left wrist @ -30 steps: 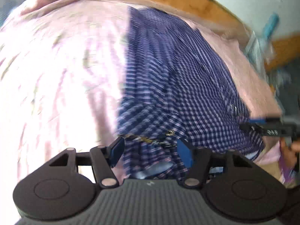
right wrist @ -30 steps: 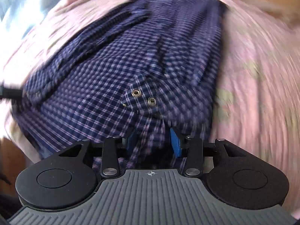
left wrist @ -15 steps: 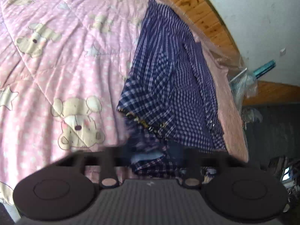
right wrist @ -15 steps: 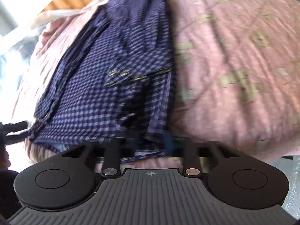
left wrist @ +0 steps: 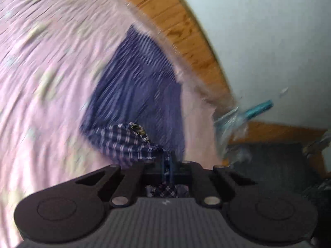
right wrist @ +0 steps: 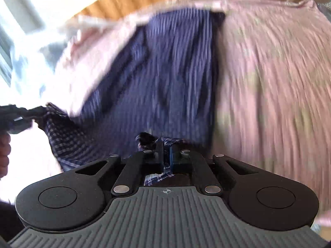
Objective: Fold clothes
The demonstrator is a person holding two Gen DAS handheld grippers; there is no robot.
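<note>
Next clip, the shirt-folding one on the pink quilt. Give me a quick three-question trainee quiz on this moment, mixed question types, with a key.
1. True or false: both the left gripper and the right gripper are shut on the checked shirt.
2. Multiple choice: what does the shirt lie on? A) a bare wooden floor B) a pink quilt C) a glass table
3. Short answer: in the right wrist view, what shows at the far left edge, pinching a corner of the shirt?

Key:
1. True. Fabric is pinched between each closed pair of fingers.
2. B.
3. The left gripper, held in a hand.
</note>
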